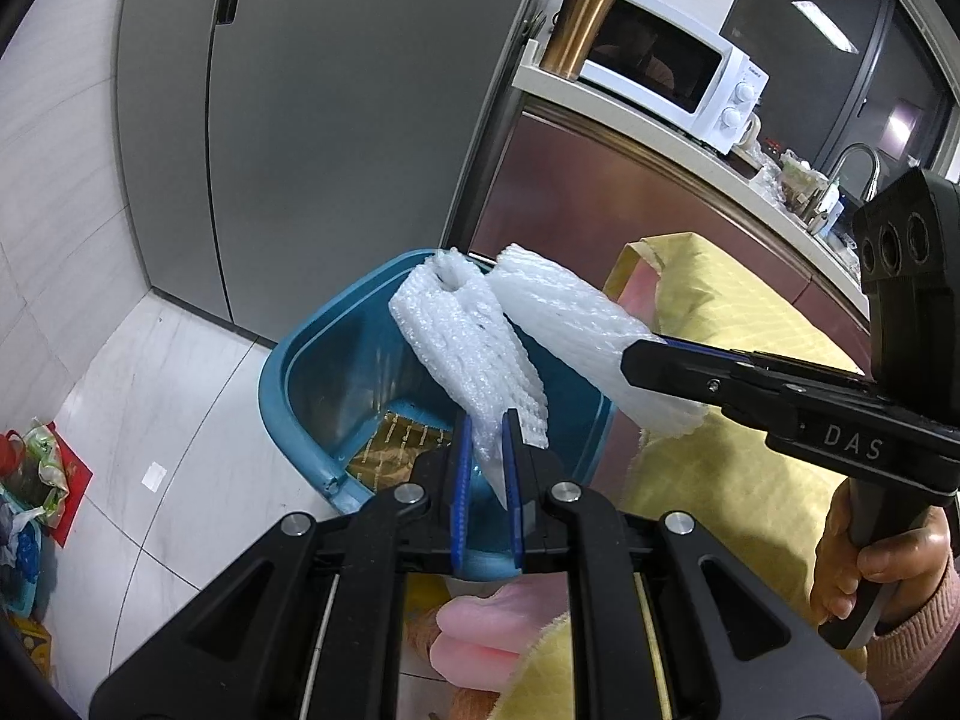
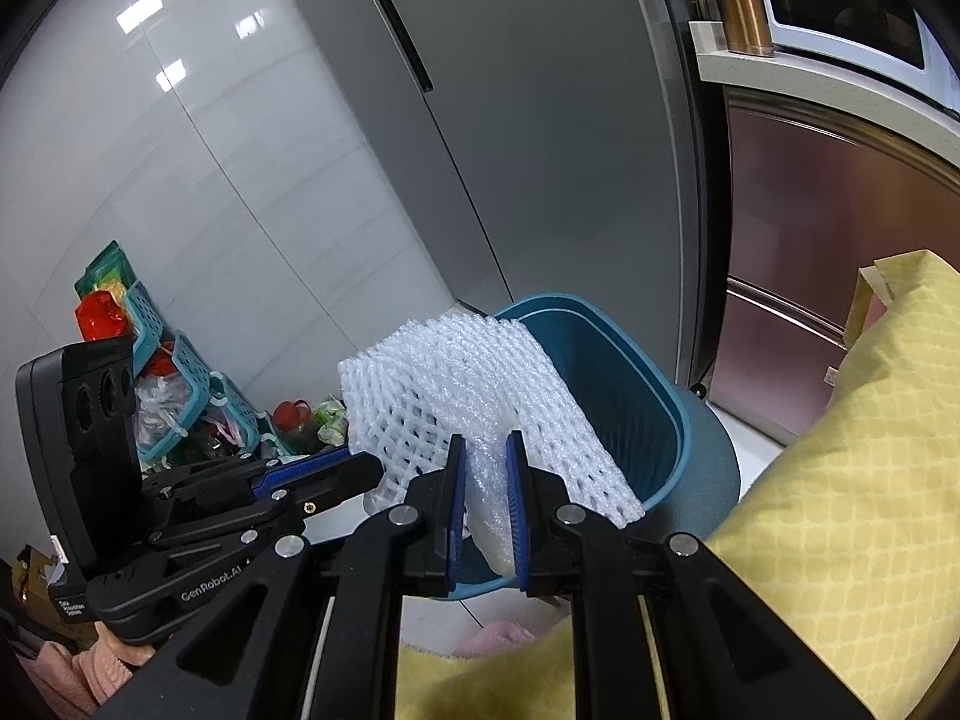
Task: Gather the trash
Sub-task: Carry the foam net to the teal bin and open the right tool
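Left gripper [image 1: 487,456]: pads pinched on a white foam net sleeve [image 1: 474,354], which sticks up ahead of its tips. Right gripper [image 2: 487,483]: pinched on a second foam net sleeve [image 2: 540,396], just beside the first. Blue bin [image 1: 312,372]: directly beyond and below both tips, open-topped. Yellow cushion [image 1: 720,480]: right of both grippers.

left wrist: looks down along its fingers, close over blue bin [image 1: 312,372] | right wrist: likewise | shared: bin, fridge [image 2: 540,138], each other's gripper
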Demonstrator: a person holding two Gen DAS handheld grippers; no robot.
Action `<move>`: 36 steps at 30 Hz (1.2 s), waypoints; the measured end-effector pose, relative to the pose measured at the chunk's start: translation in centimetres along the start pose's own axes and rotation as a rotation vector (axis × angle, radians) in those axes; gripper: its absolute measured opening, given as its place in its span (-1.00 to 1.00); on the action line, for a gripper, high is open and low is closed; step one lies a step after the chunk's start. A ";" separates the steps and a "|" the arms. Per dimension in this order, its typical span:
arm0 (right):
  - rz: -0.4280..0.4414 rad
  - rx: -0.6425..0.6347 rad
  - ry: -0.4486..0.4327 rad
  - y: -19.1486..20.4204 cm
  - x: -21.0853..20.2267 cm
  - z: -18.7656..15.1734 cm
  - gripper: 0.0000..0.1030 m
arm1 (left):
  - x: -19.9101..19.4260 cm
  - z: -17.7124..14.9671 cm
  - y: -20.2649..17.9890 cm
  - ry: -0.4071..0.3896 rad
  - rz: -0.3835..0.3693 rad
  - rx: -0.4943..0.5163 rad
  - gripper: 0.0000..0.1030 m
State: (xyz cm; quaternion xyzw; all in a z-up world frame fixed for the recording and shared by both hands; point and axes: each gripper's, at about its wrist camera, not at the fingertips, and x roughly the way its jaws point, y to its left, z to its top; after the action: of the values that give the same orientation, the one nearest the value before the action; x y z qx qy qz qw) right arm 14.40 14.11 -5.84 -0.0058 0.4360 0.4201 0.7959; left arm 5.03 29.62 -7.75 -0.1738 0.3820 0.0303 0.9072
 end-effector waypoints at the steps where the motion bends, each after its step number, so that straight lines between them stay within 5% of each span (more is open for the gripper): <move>1: -0.005 0.001 0.004 0.0 0.2 0.0 -0.77 | 0.1 0.0 0.1 0.002 -0.001 -0.001 -0.79; 18: -0.064 0.033 0.084 -0.4 3.9 0.7 -0.58 | 5.5 -0.4 1.6 0.085 -0.041 -0.055 -0.75; 28: -0.055 0.064 0.065 -1.8 2.9 0.5 -0.47 | 8.3 -1.3 1.6 0.142 -0.040 -0.054 -0.70; 36: -0.031 0.083 0.033 -2.5 0.5 0.0 -0.42 | 7.3 -1.5 0.4 0.115 -0.050 -0.016 -0.70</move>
State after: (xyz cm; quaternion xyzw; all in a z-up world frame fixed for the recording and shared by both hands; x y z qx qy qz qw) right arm 16.22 12.80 -7.09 0.0135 0.4658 0.3890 0.7947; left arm 9.10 28.91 -13.94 -0.1921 0.4287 0.0008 0.8828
